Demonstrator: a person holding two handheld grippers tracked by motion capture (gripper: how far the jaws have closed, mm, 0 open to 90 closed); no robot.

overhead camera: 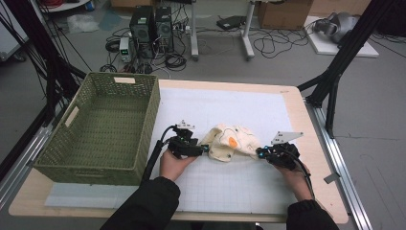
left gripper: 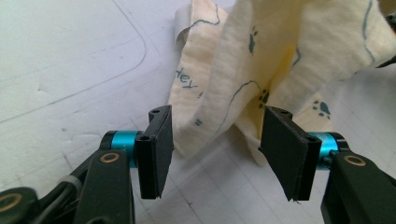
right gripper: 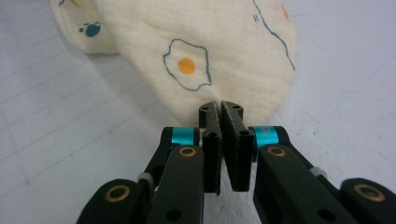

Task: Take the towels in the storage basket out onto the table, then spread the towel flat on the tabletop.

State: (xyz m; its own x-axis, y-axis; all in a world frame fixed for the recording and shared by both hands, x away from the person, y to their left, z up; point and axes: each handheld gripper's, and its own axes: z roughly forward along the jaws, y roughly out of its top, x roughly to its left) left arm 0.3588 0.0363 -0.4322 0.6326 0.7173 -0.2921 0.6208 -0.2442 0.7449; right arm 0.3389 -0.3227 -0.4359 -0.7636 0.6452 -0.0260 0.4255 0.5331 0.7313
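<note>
Lying crumpled on the white surface [overhead camera: 239,191], at about three o'clock from the green woven basket [overhead camera: 103,127], the cream printed cloth [overhead camera: 230,141] is judged light, soft and limp, so it will sag and fold wherever it is not supported. Its nine o'clock edge hangs between the widely parted jaws of the left hand-held gripper [left gripper: 215,147], not yet pinched, while its three o'clock edge is clamped in the closed right hand-held gripper [right gripper: 223,135]. A hemmed edge or corner is judged the best place to be gripped, since a single thin layer could slip.

Cream cloth [left gripper: 261,60] between parted jaws
</note>
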